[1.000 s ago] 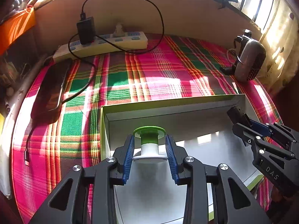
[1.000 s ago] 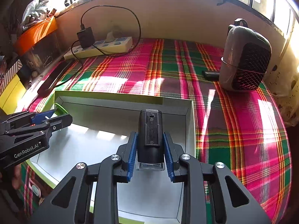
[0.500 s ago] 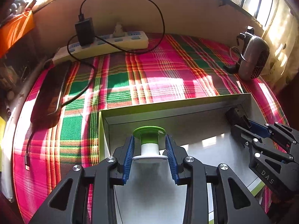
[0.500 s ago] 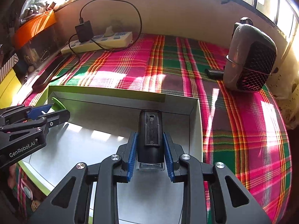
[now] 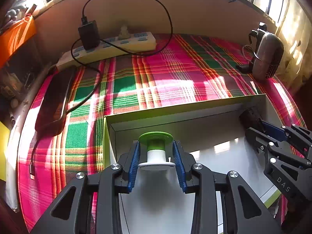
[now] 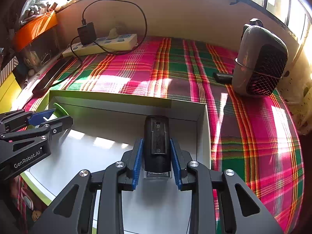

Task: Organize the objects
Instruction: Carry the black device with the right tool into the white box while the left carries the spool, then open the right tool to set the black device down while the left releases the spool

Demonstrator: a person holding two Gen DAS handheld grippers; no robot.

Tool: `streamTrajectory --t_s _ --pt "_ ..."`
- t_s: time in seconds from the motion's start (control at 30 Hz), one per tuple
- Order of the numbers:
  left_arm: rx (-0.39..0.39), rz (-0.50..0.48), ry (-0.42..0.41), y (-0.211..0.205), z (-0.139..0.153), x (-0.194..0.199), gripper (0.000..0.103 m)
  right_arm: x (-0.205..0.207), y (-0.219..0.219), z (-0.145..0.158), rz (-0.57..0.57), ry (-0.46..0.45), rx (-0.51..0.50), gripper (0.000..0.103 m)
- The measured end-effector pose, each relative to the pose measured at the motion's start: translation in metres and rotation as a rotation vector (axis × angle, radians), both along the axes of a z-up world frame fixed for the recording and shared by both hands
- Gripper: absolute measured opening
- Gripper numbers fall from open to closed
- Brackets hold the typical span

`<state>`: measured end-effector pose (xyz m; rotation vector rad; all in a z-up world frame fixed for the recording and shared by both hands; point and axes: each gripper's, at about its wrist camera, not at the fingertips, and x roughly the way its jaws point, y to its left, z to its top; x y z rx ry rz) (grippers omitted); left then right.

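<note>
Green-capped white plastic spool [image 5: 156,150] sits clamped in the left gripper [image 5: 156,161] over the white cardboard box [image 6: 124,105]'s left corner; the right gripper [image 6: 157,159] pinches a black oblong device [image 6: 157,140] near the right wall. Lower each flat before releasing, apart. Phone [image 5: 54,99], power strip [image 5: 109,48] and grey heater [image 6: 259,64] stand clear.

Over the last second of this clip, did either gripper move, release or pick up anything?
Nothing visibly changed. The left gripper stays clamped on the green-and-white spool, the right gripper on the black device, both over the white box; only the camera framing drifted slightly.
</note>
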<state>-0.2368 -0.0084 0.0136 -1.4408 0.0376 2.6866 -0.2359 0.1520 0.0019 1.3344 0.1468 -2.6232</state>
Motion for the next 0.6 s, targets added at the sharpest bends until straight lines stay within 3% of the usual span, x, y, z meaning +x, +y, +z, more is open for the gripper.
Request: streamTrajectory --t_s 0.33,0.47,0.6 --pt "0.044 0.004 0.0 -0.005 0.003 0.001 0.032 0.002 0.003 0.003 -0.022 0.012 -0.013 0.037" --pt "0.062 0.012 0.006 -0.008 0.006 0.004 0.033 0.004 0.004 0.007 -0.027 0.021 -0.027 0.049" --pt "0.073 0.018 0.018 -0.012 0.011 0.009 0.033 0.008 0.004 0.011 -0.029 0.03 -0.028 0.049"
